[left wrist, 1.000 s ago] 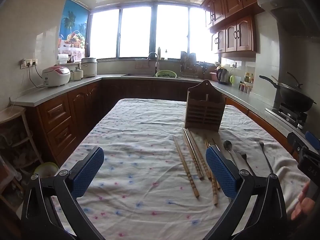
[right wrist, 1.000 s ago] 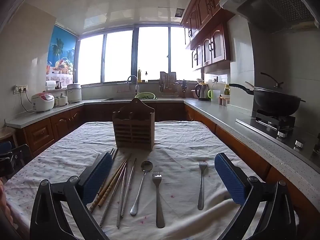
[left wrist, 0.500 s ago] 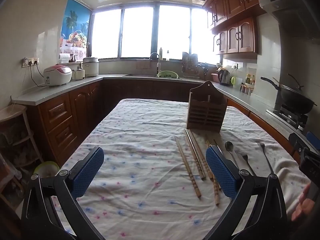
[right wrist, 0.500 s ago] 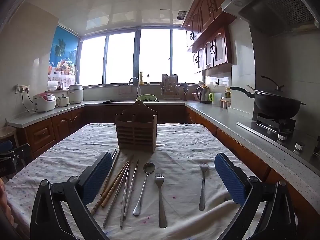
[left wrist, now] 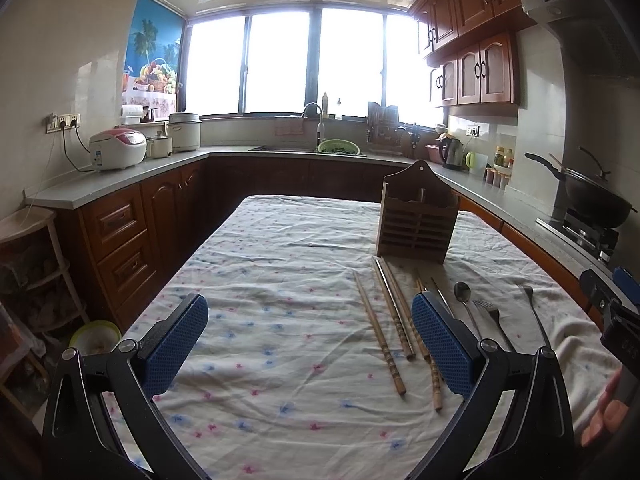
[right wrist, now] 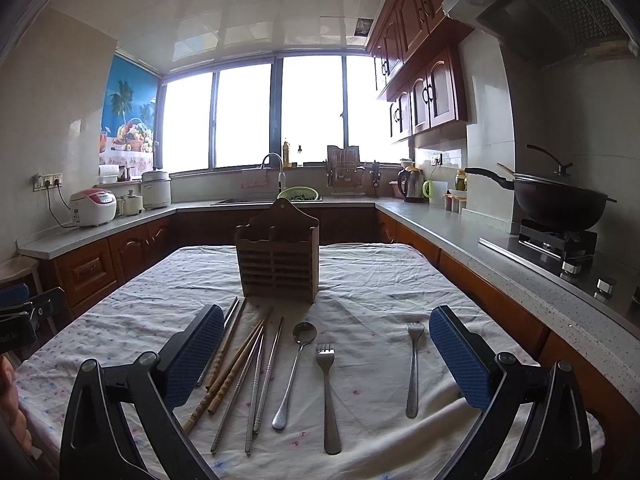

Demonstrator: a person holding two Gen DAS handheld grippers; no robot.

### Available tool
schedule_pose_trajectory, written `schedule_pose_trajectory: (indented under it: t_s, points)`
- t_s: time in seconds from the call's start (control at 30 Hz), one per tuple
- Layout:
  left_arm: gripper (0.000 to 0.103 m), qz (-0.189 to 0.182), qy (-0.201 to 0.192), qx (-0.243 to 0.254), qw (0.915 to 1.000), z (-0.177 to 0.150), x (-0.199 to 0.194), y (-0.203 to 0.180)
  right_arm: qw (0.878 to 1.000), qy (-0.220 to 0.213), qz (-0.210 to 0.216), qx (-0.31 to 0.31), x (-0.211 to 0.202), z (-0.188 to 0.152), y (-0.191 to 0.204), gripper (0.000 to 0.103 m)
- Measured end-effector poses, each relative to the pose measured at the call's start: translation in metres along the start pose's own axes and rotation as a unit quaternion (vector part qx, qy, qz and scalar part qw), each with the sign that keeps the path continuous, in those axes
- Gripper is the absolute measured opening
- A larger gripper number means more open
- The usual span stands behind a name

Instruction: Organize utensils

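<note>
Right gripper [right wrist: 326, 350] nearest, fingers spread wide, nothing between pads, hovering above utensil row. Left gripper [left wrist: 310, 346] likewise wide, empty, over bare tablecloth [left wrist: 280, 264] left of utensils.

All lying on cloth in front of wooden holder [right wrist: 278, 266]: wooden chopsticks [right wrist: 232, 364], metal chopsticks [right wrist: 262, 376], spoon [right wrist: 294, 368], fork [right wrist: 327, 392], second fork [right wrist: 413, 364] apart to right.

Holder upright mid-table, compartments look empty. Beyond holder: sink [right wrist: 244, 201], window. Wok [right wrist: 556, 200] right of holder.
</note>
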State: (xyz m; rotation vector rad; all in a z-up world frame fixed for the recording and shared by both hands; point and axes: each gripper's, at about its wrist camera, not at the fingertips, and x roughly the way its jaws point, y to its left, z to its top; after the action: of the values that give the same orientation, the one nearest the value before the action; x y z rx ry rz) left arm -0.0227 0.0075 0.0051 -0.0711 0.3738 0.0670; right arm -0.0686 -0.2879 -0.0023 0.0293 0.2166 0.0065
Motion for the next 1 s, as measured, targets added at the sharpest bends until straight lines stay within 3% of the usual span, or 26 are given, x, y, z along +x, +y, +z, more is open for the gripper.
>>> schedule_pose_trajectory:
  t_s: [1.0]
  points:
    - [0.103, -0.001, 0.005, 0.003, 1.0000, -0.0003, 0.0072, -0.0012, 1.000, 0.005, 0.015, 0.011, 0.0036, -0.0006, -0.0006, 0.103]
